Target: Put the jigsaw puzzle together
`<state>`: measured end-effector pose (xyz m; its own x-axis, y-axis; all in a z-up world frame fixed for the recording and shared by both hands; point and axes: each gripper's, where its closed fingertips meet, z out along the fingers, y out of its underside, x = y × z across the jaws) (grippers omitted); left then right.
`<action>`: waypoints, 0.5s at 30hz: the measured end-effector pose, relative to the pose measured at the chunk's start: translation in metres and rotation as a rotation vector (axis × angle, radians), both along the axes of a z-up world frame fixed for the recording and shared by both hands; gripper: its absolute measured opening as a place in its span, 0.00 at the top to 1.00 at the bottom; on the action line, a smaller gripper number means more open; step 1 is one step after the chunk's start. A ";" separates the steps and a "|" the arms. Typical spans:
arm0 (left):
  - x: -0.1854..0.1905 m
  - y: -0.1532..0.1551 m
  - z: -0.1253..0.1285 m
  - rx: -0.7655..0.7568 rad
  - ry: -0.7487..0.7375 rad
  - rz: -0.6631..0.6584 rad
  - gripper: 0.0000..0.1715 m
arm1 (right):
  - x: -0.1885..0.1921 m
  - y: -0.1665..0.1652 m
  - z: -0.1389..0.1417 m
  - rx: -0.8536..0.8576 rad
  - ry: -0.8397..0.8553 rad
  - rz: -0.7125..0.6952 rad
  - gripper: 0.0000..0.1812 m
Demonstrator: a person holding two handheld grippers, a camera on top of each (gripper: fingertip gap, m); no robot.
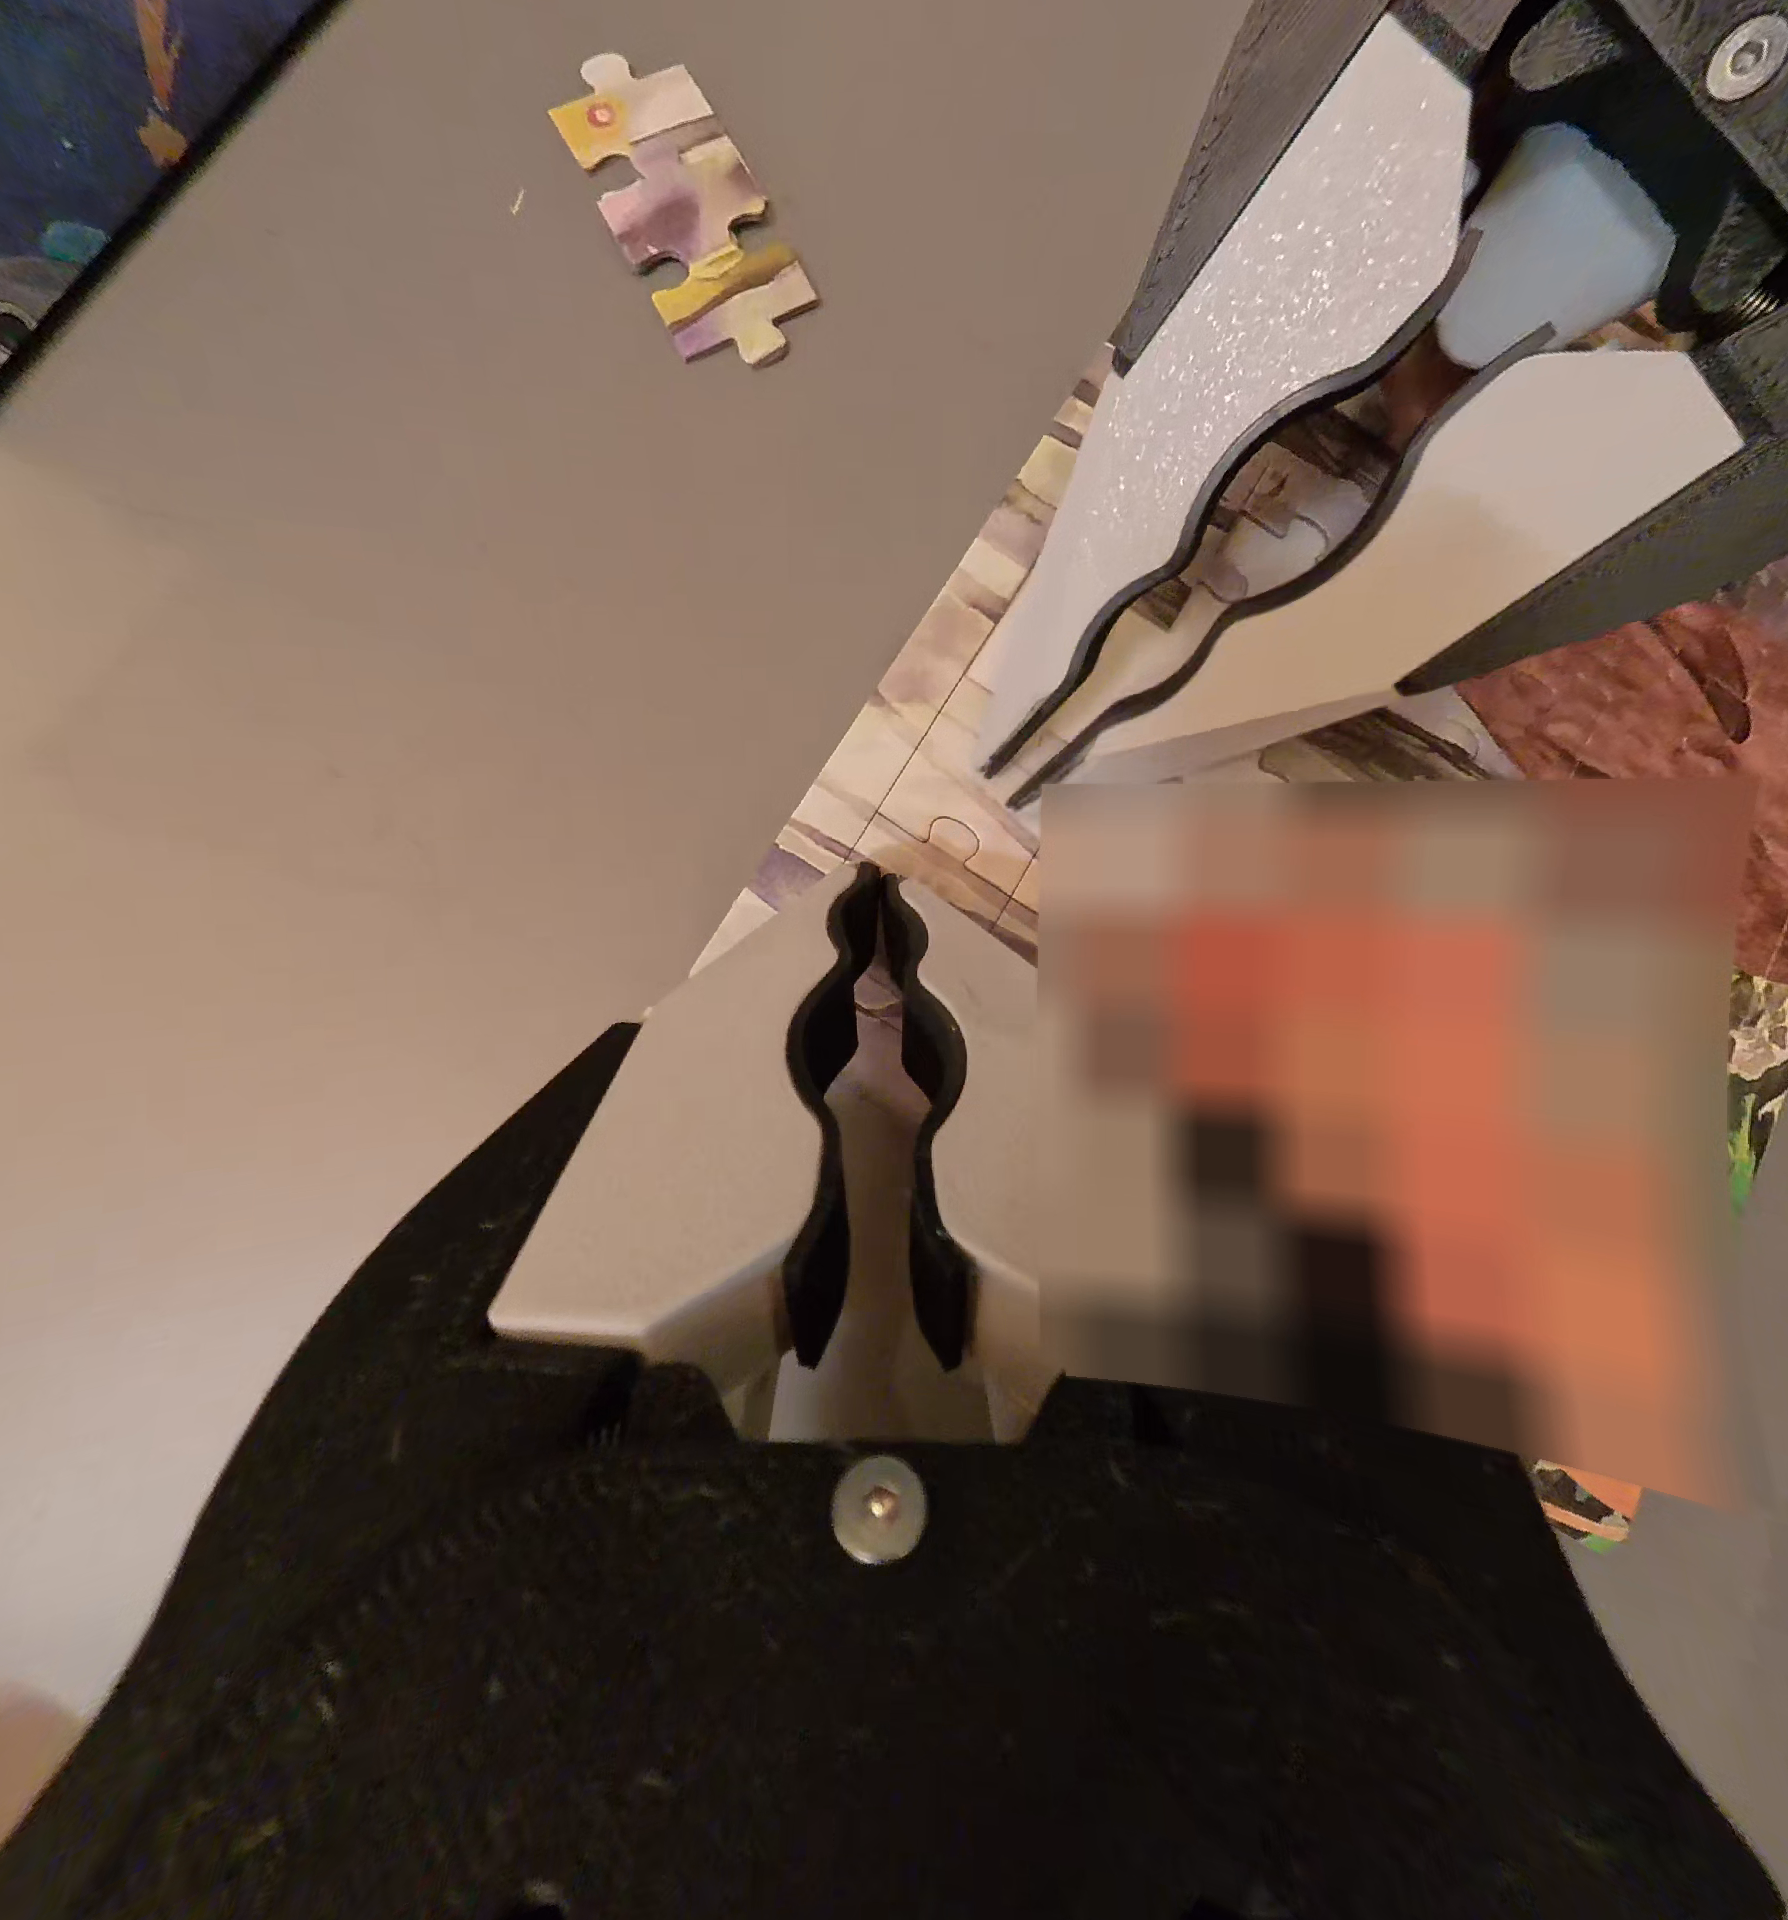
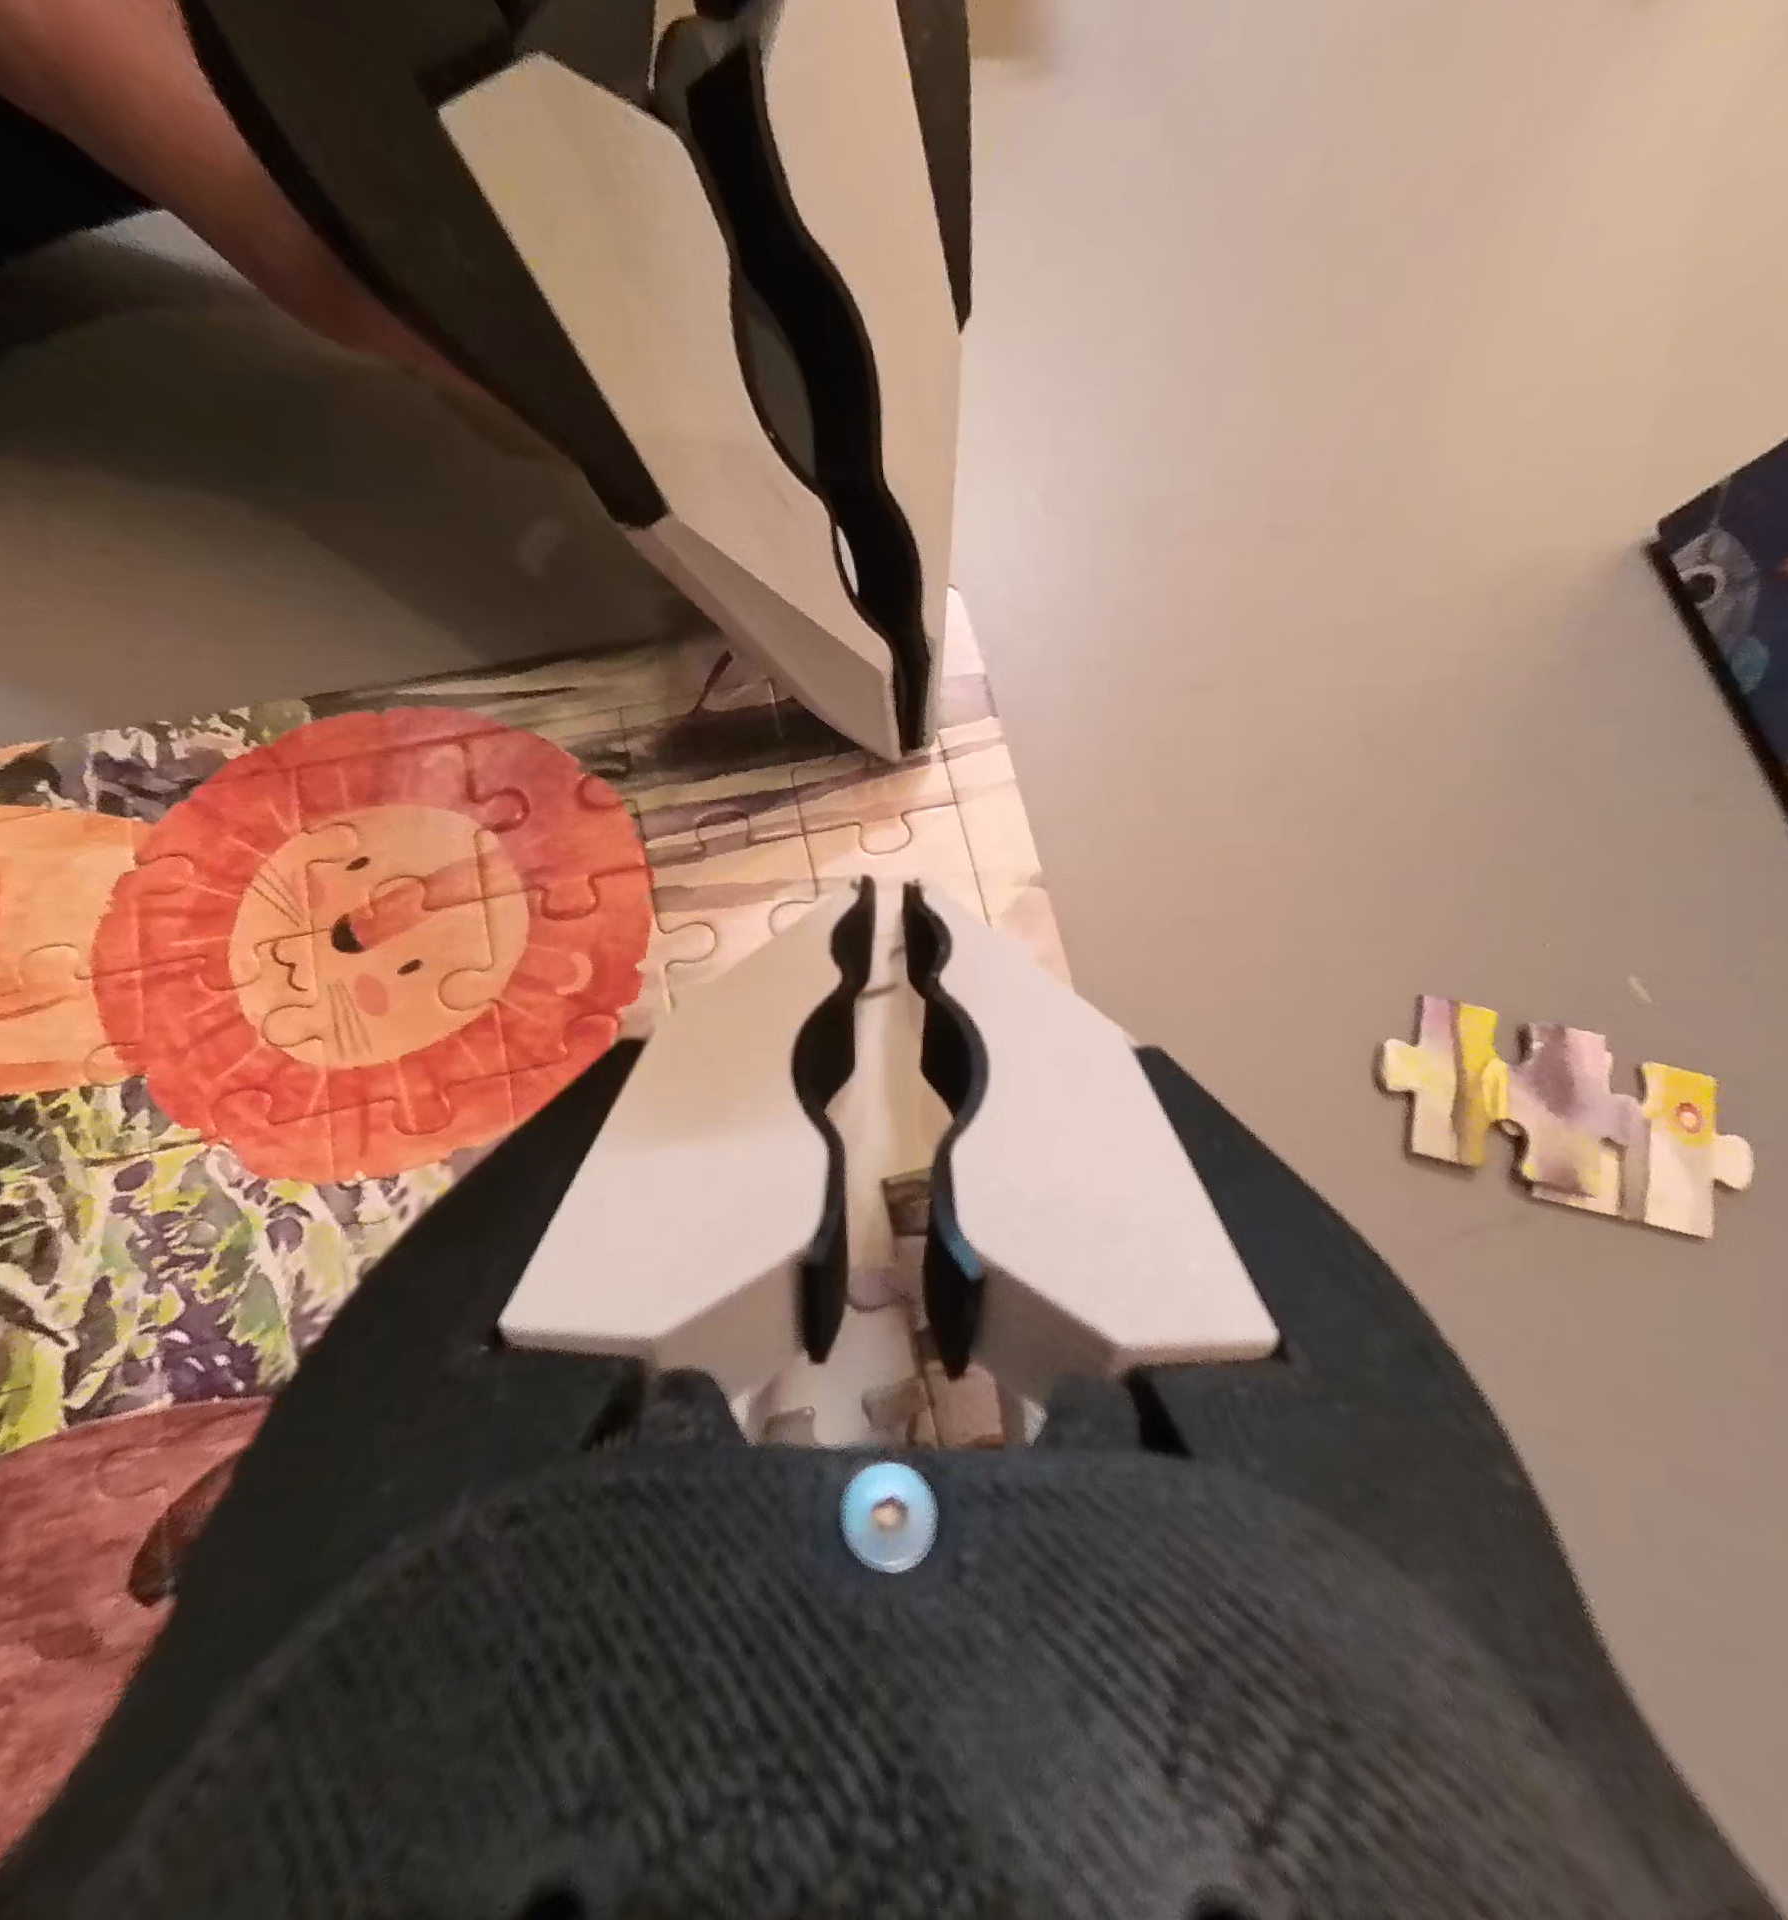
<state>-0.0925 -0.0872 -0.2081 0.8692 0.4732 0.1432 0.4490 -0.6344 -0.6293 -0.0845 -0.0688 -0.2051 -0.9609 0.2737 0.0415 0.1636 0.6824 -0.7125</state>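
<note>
The assembled jigsaw (image 2: 370,935), with an orange lion and green leaves, lies flat on the grey table; its pale corner shows in the left wrist view (image 1: 931,748). My left gripper (image 1: 877,878) is shut and empty, with its tips down on the puzzle's pale edge pieces. It comes in from above in the right wrist view (image 2: 905,743). My right gripper (image 2: 885,888) is shut to a thin gap, holds nothing and has its tips over the same corner, close to the left one (image 1: 1004,784). A loose strip of three joined pieces (image 1: 682,208) (image 2: 1565,1117) lies apart on the table.
A dark blue box with stars (image 1: 17,187) (image 2: 1783,644) lies at the table's edge beyond the loose strip. Bare grey table (image 1: 350,727) lies between the puzzle and the strip. A person's arm (image 2: 246,208) shows behind the left gripper. Both grippers' tips are close together, under 4 cm apart. The assembled jigsaw (image 2: 370,935) is about 9 cm from my right fingertips.
</note>
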 end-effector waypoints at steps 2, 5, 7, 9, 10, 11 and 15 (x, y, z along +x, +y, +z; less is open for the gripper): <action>0.000 0.000 0.000 0.007 -0.006 0.002 1.00 | -0.008 0.007 0.003 0.011 0.040 -0.033 1.00; -0.007 -0.001 0.004 0.024 0.028 0.024 1.00 | -0.030 0.029 0.026 -0.030 0.177 -0.122 1.00; -0.011 -0.002 0.009 0.063 0.034 0.045 1.00 | -0.042 0.053 0.038 -0.057 0.222 -0.194 1.00; -0.015 -0.001 0.016 0.115 0.042 0.064 1.00 | -0.053 0.083 0.042 -0.060 0.232 -0.270 1.00; -0.018 -0.002 0.020 0.135 0.054 0.075 1.00 | -0.058 0.099 0.042 -0.057 0.231 -0.307 1.00; -0.021 -0.003 0.023 0.149 0.068 0.088 1.00 | -0.063 0.113 0.043 -0.061 0.238 -0.341 1.00; -0.032 -0.009 0.031 0.181 0.128 0.127 1.00 | -0.075 0.158 0.053 -0.079 0.271 -0.441 1.00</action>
